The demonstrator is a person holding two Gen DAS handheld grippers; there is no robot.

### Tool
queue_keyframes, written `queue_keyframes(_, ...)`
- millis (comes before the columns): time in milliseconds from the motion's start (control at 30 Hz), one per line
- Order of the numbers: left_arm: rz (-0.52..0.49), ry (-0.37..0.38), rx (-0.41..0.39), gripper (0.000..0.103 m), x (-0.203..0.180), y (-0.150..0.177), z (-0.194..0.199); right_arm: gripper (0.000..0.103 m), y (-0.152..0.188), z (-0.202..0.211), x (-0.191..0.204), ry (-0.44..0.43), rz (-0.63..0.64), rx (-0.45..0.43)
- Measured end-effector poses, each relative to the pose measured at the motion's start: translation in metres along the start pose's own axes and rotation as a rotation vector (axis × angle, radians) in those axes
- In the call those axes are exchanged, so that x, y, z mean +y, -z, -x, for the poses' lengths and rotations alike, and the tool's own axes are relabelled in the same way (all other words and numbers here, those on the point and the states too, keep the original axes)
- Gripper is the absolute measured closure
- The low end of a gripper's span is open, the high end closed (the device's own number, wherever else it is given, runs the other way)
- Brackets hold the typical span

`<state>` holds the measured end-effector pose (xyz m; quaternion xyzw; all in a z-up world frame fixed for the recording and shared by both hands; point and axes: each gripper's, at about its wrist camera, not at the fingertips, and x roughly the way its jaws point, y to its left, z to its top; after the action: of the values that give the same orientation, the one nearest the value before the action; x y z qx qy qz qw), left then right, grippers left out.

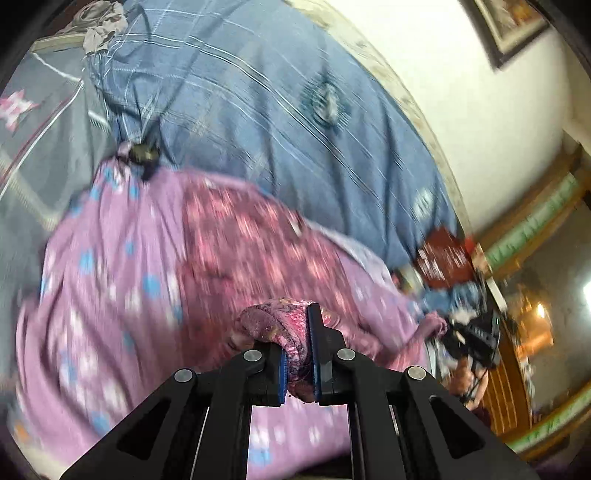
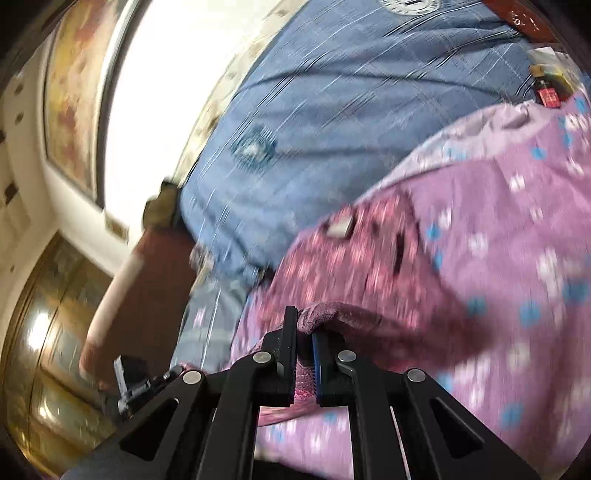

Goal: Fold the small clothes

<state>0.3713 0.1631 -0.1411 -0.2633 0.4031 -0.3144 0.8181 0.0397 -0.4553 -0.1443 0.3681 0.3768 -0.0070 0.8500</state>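
- Clamping a bunched fold of the pink garment (image 1: 122,266), the left gripper (image 1: 298,354) fills the lower middle of the left wrist view, its blue-padded jaws closed tight on a darker pink hem.
- Across the left and centre of that view the garment spreads as a blurred mauve sheet with blue and white flower dots, a deeper pink patterned panel near its middle.
- At upper left a grey crumpled cloth (image 1: 103,26) lies on the blue bedspread (image 1: 258,92), which runs across the top of the frame beneath the garment.
- Toward the right edge, low down, the right gripper (image 1: 476,336) shows as a dark blurred shape at the garment's far corner.
- At upper right a framed picture (image 1: 506,26) hangs on the white wall.
- In the right wrist view, a hand (image 2: 96,354) and part of the other tool show at lower left, beside the bedspread (image 2: 332,92).
- In the lower middle the right gripper (image 2: 304,354) has its jaws closed on a pink edge of the garment (image 2: 498,258), which covers the right half of the frame.
- At upper right a small red box (image 2: 549,94) rests on the bedspread just beyond the garment.
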Motion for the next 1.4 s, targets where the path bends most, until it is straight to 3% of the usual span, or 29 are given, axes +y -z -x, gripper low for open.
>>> queue_keyframes(233,0.088,-0.105,0.055,0.096,0.042,-0.099,-0.155,0.097,-0.105,-0.128,-0.061,0.100,-0.111,-0.024)
queue_keyframes(400,0.146,-0.184,0.117,0.095,0.082,-0.145,-0.263,0.097,-0.137,-0.209,-0.116,0.168,-0.213,0.010)
queue_keyframes(467,0.200,-0.173,0.124,0.095,0.100,-0.149,-0.286,0.090,-0.138,-0.227,-0.139,0.178,-0.276,0.037)
queue_keyframes(533,0.265,-0.122,0.109,0.092,0.113,-0.145,-0.294,0.084,-0.135,-0.233,-0.158,0.168,-0.320,0.041)
queue_keyframes(600,0.325,-0.057,0.052,0.085,0.125,-0.140,-0.293,0.063,-0.130,-0.225,-0.166,0.129,-0.346,0.006)
queue_keyframes(633,0.339,-0.059,0.014,0.074,0.127,-0.138,-0.286,0.048,-0.128,-0.215,-0.168,0.112,-0.353,-0.032)
queue_keyframes(667,0.363,-0.070,-0.064,0.057,0.128,-0.137,-0.273,0.042,-0.126,-0.201,-0.166,0.106,-0.347,-0.077)
queue_keyframes(700,0.385,-0.072,-0.149,0.049,0.127,-0.135,-0.257,0.041,-0.125,-0.188,-0.162,0.105,-0.331,-0.110)
queue_keyframes(767,0.411,-0.088,-0.262,0.046,0.115,-0.129,-0.226,0.041,-0.124,-0.167,-0.146,0.125,-0.279,-0.132)
queue_keyframes(800,0.410,-0.112,-0.269,0.046,0.108,-0.126,-0.219,0.041,-0.121,-0.160,-0.132,0.141,-0.236,-0.113)
queue_keyframes(933,0.325,-0.211,-0.263,0.044,0.042,-0.091,-0.206,0.045,-0.101,-0.170,-0.061,0.182,-0.014,0.053)
queue_keyframes(1000,0.288,-0.276,-0.198,0.044,0.005,-0.062,-0.222,0.050,-0.085,-0.187,-0.033,0.170,0.059,0.130)
queue_keyframes(1100,0.273,-0.290,-0.125,0.044,-0.027,-0.015,-0.264,0.060,-0.060,-0.237,0.003,0.200,0.132,0.266)
queue_keyframes(1167,0.248,-0.346,-0.084,0.046,-0.031,0.001,-0.292,0.068,-0.044,-0.277,0.018,0.238,0.160,0.352)
queue_keyframes(1267,0.238,-0.391,-0.050,0.049,-0.020,0.006,-0.319,0.074,-0.030,-0.330,0.026,0.296,0.191,0.412)
queue_keyframes(1400,0.311,-0.372,-0.035,0.051,-0.011,-0.004,-0.340,0.077,-0.037,-0.400,0.019,0.329,0.186,0.437)
